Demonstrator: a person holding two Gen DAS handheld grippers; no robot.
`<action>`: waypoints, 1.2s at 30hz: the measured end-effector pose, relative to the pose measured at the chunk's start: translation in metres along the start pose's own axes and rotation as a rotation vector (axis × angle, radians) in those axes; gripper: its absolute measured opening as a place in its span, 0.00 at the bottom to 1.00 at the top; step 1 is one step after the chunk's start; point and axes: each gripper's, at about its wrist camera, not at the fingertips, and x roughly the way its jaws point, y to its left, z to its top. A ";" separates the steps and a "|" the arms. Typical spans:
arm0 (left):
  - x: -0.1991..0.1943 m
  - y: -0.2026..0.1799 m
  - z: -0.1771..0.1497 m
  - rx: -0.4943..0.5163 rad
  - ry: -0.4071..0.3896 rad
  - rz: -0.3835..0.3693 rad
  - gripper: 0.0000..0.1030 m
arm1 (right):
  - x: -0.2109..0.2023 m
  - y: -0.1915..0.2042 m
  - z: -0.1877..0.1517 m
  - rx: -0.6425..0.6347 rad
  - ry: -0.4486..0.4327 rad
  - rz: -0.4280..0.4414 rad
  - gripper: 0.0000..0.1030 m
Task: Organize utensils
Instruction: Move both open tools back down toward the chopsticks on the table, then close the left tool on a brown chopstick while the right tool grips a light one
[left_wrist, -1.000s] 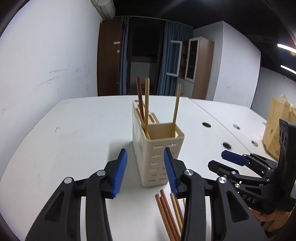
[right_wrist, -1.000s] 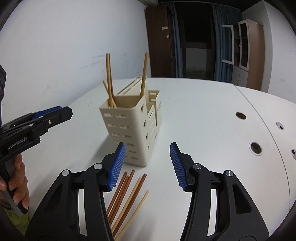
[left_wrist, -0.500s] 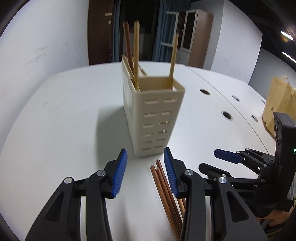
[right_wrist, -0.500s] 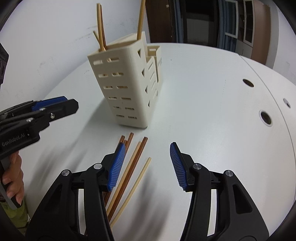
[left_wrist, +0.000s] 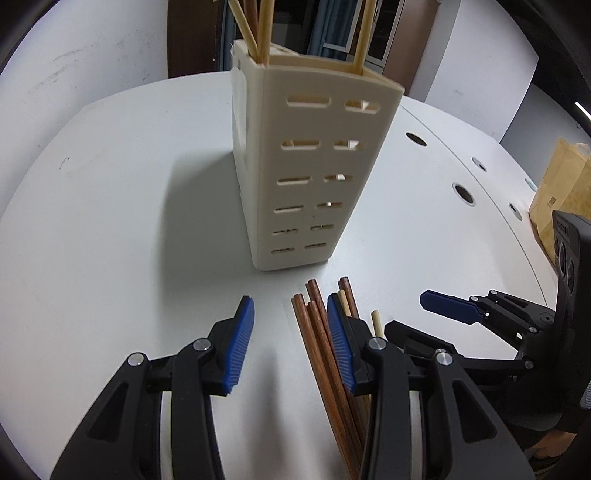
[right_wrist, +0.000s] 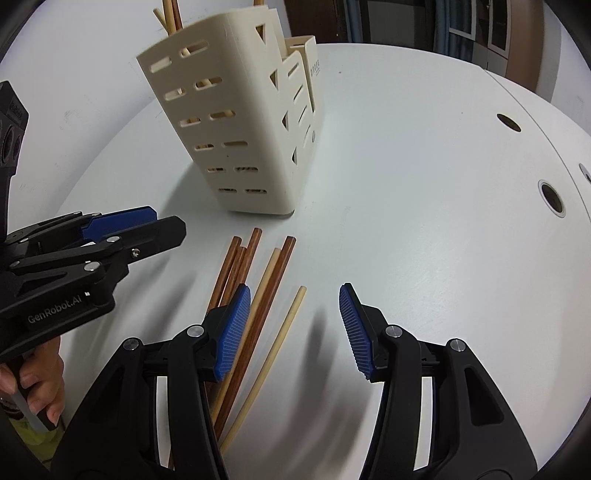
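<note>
A cream slotted utensil holder (left_wrist: 310, 173) stands on the white table (left_wrist: 110, 229) with three chopsticks (left_wrist: 258, 29) upright in it; it also shows in the right wrist view (right_wrist: 240, 122). Several loose chopsticks, dark brown (right_wrist: 240, 273) and pale (right_wrist: 280, 332), lie fanned on the table in front of it. My left gripper (left_wrist: 291, 343) is open and empty, low over the table, its right finger over the brown sticks (left_wrist: 314, 332). My right gripper (right_wrist: 295, 328) is open and empty, its jaws straddling the pale stick.
The table has round cable holes (right_wrist: 552, 197) on the right. A brown paper bag (left_wrist: 561, 192) stands at the far right. A white wall is to the left, cabinets and curtains at the back.
Both grippers have dropped lower and moved closer to the loose chopsticks and the holder. Both stay open.
</note>
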 end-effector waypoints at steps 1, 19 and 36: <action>0.003 0.000 0.001 0.000 0.008 -0.001 0.39 | 0.003 0.000 -0.001 0.006 0.009 0.003 0.47; 0.036 0.004 0.006 -0.009 0.100 0.013 0.39 | 0.019 -0.003 -0.004 0.012 0.057 -0.031 0.40; 0.059 -0.009 0.003 0.039 0.119 0.090 0.39 | 0.024 -0.002 -0.009 -0.020 0.070 -0.053 0.25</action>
